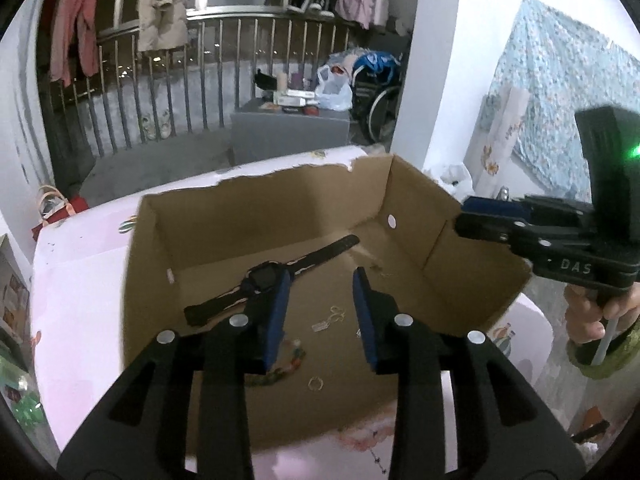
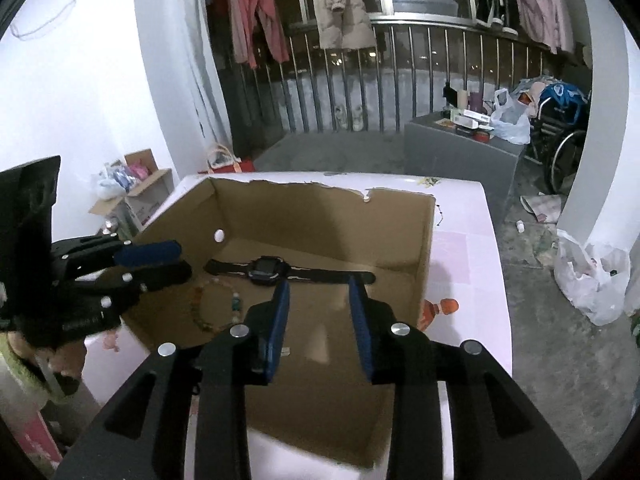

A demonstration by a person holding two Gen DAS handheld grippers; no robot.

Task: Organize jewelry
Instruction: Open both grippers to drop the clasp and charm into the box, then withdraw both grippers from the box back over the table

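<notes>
An open cardboard box (image 1: 472, 264) (image 2: 424, 248) stands on a pink table. Inside lie a black watch (image 1: 260, 280) (image 2: 264, 266), a beaded bracelet (image 1: 288, 364) (image 2: 204, 304), a small ring (image 1: 315, 383) and thin earrings with a tag (image 1: 334, 316). My left gripper (image 1: 320, 312) is open and empty over the box, above the earrings. My right gripper (image 2: 318, 312) is open and empty over the box floor, just short of the watch strap. Each gripper also shows in the other view: the right gripper (image 1: 484, 220), the left gripper (image 2: 160, 260).
The pink table (image 1: 76, 288) (image 2: 468, 256) has a thin necklace at its near edge (image 1: 378, 456). Beyond stand a grey cabinet (image 1: 288, 132), a railing with hanging clothes, a wheelchair (image 2: 564, 148) and plastic bags on the floor (image 2: 592, 284).
</notes>
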